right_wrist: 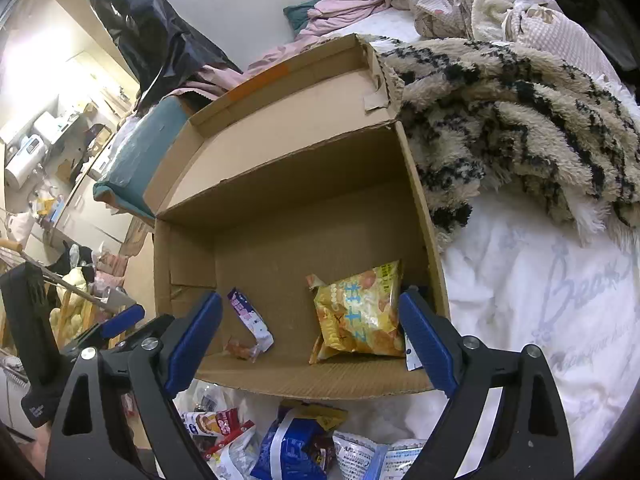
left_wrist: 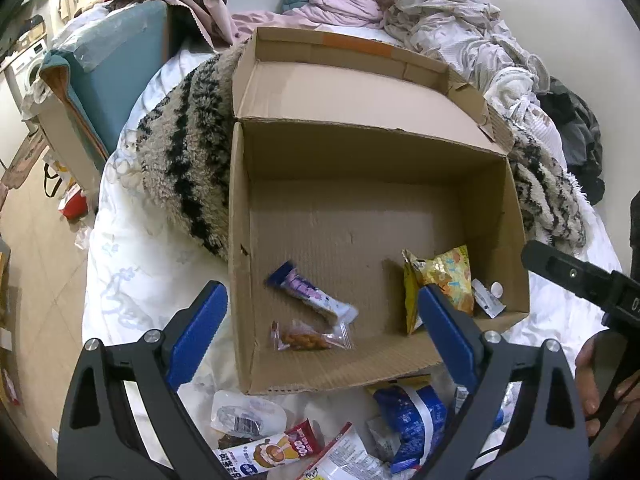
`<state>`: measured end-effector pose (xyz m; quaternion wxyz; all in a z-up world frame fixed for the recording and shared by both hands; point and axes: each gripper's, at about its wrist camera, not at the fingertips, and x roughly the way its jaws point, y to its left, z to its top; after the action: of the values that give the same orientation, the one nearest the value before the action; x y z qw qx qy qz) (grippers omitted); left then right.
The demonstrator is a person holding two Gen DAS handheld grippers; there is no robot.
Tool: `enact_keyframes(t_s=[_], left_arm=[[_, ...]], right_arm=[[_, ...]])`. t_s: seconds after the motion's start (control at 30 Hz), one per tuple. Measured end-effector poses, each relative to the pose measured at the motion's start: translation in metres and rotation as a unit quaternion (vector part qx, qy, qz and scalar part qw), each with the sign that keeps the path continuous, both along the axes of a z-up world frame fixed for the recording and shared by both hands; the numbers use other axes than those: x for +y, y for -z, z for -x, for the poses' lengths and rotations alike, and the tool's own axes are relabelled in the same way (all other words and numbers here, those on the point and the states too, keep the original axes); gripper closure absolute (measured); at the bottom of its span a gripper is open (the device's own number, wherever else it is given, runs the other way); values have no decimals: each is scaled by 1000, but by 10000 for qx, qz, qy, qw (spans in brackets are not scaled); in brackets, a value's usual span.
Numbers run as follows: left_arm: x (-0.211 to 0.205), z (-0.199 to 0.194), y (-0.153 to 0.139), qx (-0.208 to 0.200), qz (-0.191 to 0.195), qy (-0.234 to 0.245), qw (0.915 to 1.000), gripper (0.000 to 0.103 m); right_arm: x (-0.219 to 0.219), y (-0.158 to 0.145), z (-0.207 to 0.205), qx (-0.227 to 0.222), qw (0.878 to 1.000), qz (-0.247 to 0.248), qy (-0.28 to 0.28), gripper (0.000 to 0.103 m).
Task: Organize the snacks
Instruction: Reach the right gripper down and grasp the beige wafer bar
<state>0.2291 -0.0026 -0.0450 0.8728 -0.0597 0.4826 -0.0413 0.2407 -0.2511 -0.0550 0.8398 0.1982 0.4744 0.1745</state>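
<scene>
An open cardboard box (left_wrist: 360, 152) lies on the bed. On its floor lie a purple-and-white bar (left_wrist: 312, 294), a clear packet of orange snack (left_wrist: 310, 338), a yellow bag (left_wrist: 444, 280) and a small white sachet (left_wrist: 486, 298). My left gripper (left_wrist: 322, 290) hangs open over the box's near left part, holding nothing. My right gripper (right_wrist: 310, 298) is open and empty above the near wall, with the yellow bag (right_wrist: 360, 312) just inside its right finger. Loose snacks, among them a blue bag (left_wrist: 412, 416) and a red-and-white packet (left_wrist: 272, 452), are heaped in front of the box.
A fluffy striped blanket (left_wrist: 180, 168) presses against the box's left and far right sides. Crumpled clothes (left_wrist: 420, 12) are piled at the head of the bed. A teal cushion (left_wrist: 116, 76) stands past the bed's left edge, above the floor (left_wrist: 40, 220).
</scene>
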Motion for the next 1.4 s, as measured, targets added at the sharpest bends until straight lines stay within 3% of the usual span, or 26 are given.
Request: enact_keyframes(t_s=[0.43, 0.7, 0.93, 1.03, 1.17, 1.23, 1.4], left_arm=[[34, 29, -15, 194, -1, -390, 9991, 8], [76, 72, 7, 887, 110, -1044, 9905, 8], [78, 101, 21, 1203, -45, -988, 9878, 8], [79, 105, 23, 1230, -76, -1012, 9872, 8], [77, 107, 25, 1267, -83, -987, 9870, 8], [74, 106, 26, 1256, -135, -936, 9876, 8], [70, 105, 29, 1318, -111, -837, 9877, 8]], right_arm=[[-7, -10, 24, 171, 9998, 24, 75, 11], [-25, -16, 66, 345, 9989, -98, 313, 11], [-24, -10, 96, 624, 9977, -76, 265, 11], [-14, 2, 110, 956, 9954, 106, 8, 11], [27, 45, 137, 1803, 9754, 884, -914, 14], [46, 65, 149, 2163, 9628, 981, -1288, 20], [87, 102, 169, 2571, 9326, 1544, -2010, 25]])
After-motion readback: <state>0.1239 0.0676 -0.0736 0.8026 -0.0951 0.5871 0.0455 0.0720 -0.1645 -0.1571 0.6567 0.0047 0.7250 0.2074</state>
